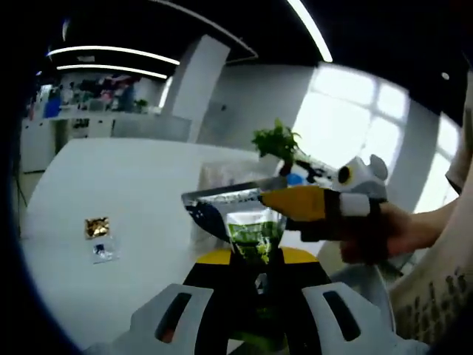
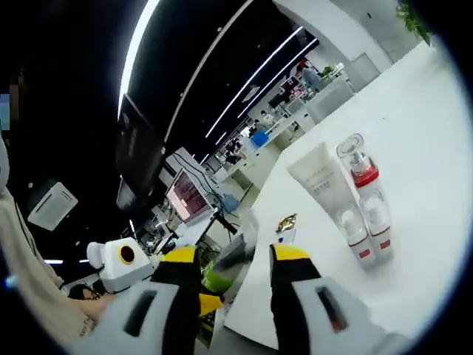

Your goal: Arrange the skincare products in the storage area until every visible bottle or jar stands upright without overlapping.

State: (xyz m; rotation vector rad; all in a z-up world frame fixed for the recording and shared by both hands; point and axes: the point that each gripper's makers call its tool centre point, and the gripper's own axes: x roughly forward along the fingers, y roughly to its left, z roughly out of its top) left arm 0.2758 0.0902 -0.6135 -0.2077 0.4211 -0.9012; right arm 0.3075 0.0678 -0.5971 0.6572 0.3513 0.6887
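Note:
My left gripper (image 1: 257, 259) is shut on the lower part of a green sachet (image 1: 253, 231) with a silver top. It holds the sachet upright above the white table (image 1: 133, 185). My right gripper (image 1: 275, 201) comes in from the right, held by a person's hand (image 1: 392, 231), and is shut on the sachet's top edge. In the right gripper view the sachet (image 2: 230, 260) sits between my right gripper (image 2: 236, 257) jaws, with the left gripper (image 2: 148, 285) at lower left. A white tube (image 2: 325, 185) and a clear bottle with a red collar (image 2: 367, 203) lie side by side on the table (image 2: 421, 133).
A small gold packet (image 1: 96, 225) and a clear sachet (image 1: 103, 252) lie on the table to the left. The gold packet (image 2: 287, 222) is near the tube's end. A potted plant (image 1: 277, 140) and a translucent bag (image 1: 222, 174) stand behind. Desks and monitors (image 2: 188, 194) lie beyond the table edge.

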